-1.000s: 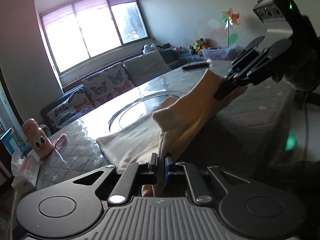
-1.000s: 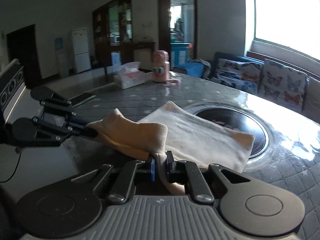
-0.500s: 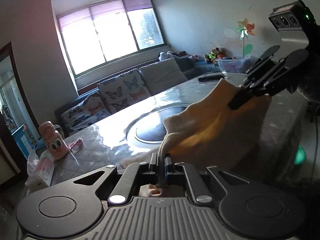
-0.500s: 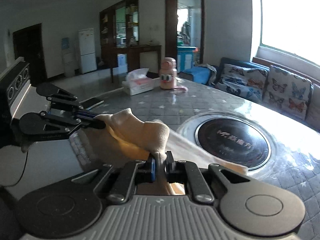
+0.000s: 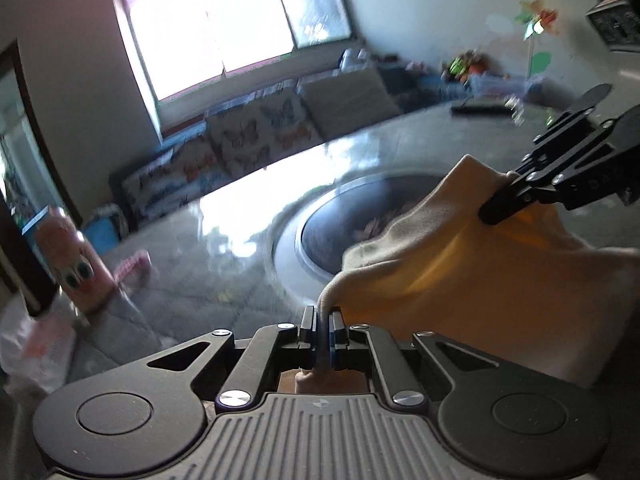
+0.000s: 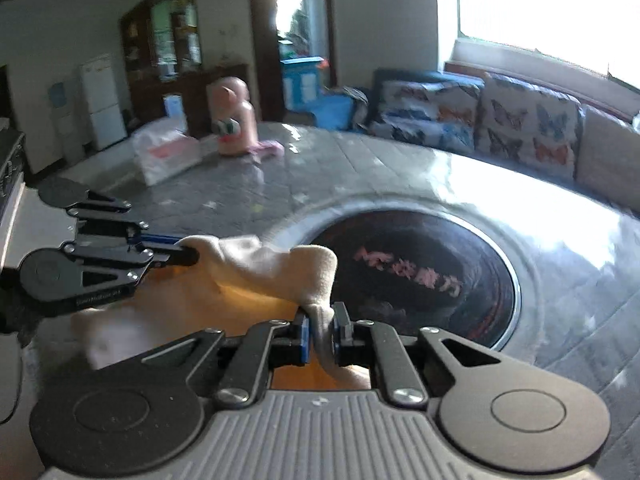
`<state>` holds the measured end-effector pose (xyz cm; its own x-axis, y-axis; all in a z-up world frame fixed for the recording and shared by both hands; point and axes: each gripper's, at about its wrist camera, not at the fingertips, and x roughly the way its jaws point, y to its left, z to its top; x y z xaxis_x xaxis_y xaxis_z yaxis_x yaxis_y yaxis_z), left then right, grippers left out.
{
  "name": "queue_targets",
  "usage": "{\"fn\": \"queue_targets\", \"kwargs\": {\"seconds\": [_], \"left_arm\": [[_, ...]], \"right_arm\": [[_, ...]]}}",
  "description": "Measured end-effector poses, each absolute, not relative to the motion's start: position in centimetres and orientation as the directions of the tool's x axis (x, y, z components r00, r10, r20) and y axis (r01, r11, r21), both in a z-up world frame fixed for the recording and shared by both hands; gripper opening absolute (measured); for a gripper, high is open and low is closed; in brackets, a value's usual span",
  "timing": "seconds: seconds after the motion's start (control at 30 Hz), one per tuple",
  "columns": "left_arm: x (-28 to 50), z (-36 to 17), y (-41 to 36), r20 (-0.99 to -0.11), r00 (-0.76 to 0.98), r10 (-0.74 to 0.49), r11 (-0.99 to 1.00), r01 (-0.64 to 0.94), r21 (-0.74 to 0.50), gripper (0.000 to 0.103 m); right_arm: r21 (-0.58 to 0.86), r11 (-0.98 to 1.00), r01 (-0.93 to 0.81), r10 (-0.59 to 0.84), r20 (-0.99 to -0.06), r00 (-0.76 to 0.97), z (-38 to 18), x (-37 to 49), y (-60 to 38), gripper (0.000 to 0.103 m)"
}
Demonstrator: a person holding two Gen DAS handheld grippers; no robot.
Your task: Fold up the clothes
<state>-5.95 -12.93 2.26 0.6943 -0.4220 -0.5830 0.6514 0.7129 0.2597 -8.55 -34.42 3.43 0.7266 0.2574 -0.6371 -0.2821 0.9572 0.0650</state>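
Above the grey table (image 6: pixel 400 184), cream garment (image 5: pixel 460 264) stretched and sagging, left tool (image 5: pixel 322 322) and right tool (image 6: pixel 320 330) each pinching 1 corner

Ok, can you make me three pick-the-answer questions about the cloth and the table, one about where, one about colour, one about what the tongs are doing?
1. Where is the pink bottle with the cartoon face?
A. On the table beside the tissue pack
B. On the sofa
C. On the dark round plate

2. What colour is the cloth?
A. Blue
B. Cream
C. Black

3. What are the left tongs and right tongs doing?
A. Both open, holding nothing
B. Only one grips the cloth
C. Each is shut on an end of the cloth

Answers:
1. A, it stands on the grey table next to the pack.
2. B, the fabric is pale cream and glows orange where light comes through.
3. C, cloth is pinched between both pairs of fingers and hangs between them.
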Motion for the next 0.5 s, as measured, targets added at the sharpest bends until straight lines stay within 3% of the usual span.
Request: {"fn": "queue_targets", "kwargs": {"seconds": [0.13,0.23,0.5], "left_arm": [[-4.9,0.8,-12.9,-0.604,0.687,-0.405,0.727,0.643,0.243,0.012],[-4.7,1.0,-12.3,-0.592,0.702,-0.396,0.74,0.626,0.246,0.025],[-4.8,2.5,-10.4,-0.558,0.747,-0.36,0.797,0.558,0.232,0.028]], "right_arm": [[0.072,0.971,-0.228,0.215,-0.676,0.705,0.7,-7.4,-34.7,0.022],[0.094,0.98,-0.176,0.192,-0.683,0.705,0.0,-7.6,-35.9,0.032],[0.091,0.993,-0.069,0.111,-0.615,0.781,2.3,-10.4,-38.7,0.032]]}}
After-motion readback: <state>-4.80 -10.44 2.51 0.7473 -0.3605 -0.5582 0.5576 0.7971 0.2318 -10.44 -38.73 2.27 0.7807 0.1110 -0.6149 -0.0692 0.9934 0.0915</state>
